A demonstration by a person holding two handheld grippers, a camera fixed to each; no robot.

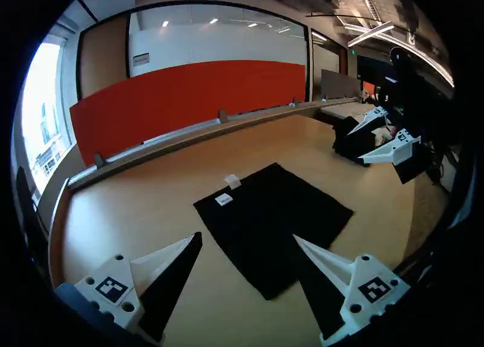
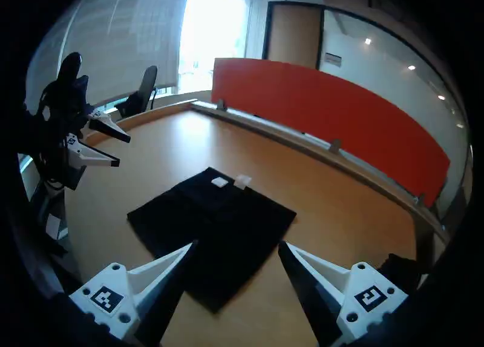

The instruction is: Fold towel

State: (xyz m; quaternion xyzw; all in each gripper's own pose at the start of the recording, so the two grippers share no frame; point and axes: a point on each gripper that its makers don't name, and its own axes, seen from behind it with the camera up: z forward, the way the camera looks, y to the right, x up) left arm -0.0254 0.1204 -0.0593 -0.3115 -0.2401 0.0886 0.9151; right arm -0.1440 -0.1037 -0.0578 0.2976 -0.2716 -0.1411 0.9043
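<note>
A black towel [image 1: 275, 223] lies flat on the wooden table [image 1: 151, 201], with two small white tags [image 1: 228, 189] at one edge. My left gripper [image 1: 246, 238] hovers open above the towel's near edge, nothing between its fingers. Farther off at the right, my right gripper [image 1: 355, 146] also stands open above the table. In the right gripper view the towel [image 2: 212, 229] is spread below my open right gripper [image 2: 237, 245], and the left gripper [image 2: 124, 151] is held open in the air at the far left.
A long red partition [image 1: 187, 99] with a low rail runs along the table's far side [image 2: 339, 114]. Office chairs [image 2: 142, 92] stand by a bright window [image 2: 212, 38]. Dark equipment [image 1: 357, 141] sits at the table's right end.
</note>
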